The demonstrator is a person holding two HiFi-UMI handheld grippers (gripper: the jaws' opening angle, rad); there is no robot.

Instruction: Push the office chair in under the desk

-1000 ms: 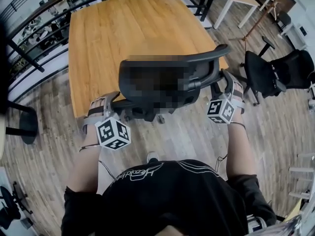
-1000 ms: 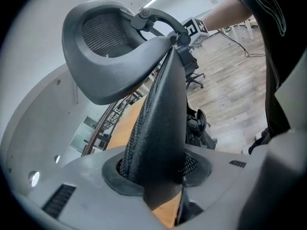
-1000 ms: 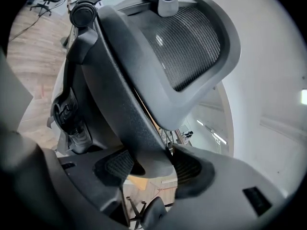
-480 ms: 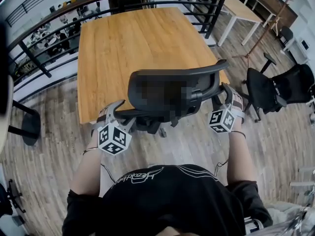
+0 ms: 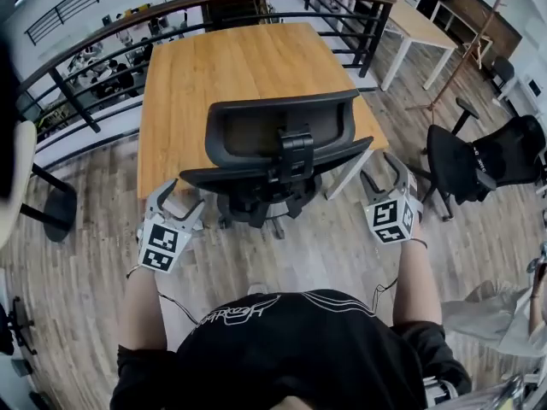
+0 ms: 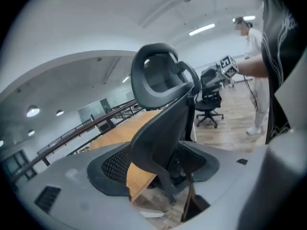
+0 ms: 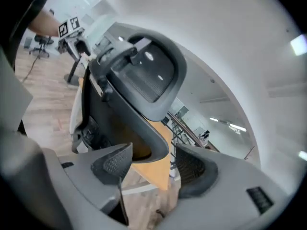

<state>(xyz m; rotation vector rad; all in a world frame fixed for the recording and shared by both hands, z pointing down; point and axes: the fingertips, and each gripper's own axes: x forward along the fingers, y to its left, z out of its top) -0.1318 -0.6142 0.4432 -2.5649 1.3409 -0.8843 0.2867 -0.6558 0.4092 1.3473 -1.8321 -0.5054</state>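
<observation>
- Wood-plank floor (image 5: 77, 254) of an open office, a railing (image 5: 102, 20) running behind the tabletop (image 5: 231, 67).
- My left fingers (image 6: 109, 169) and right fingers (image 7: 112, 166) have just been opening. Both pairs now stand spread wide, holding nothing, drawn back off the office chair (image 5: 278, 139) they clasped a second ago.
- The chair has rolled forward since then. Its seat sits at the tabletop's near edge, apparently partly beneath it, so I judge the push nearly done.
- The chair faces the tabletop with its back to me. The backrest's long axis runs side to side, roughly along that edge, slightly skewed.
</observation>
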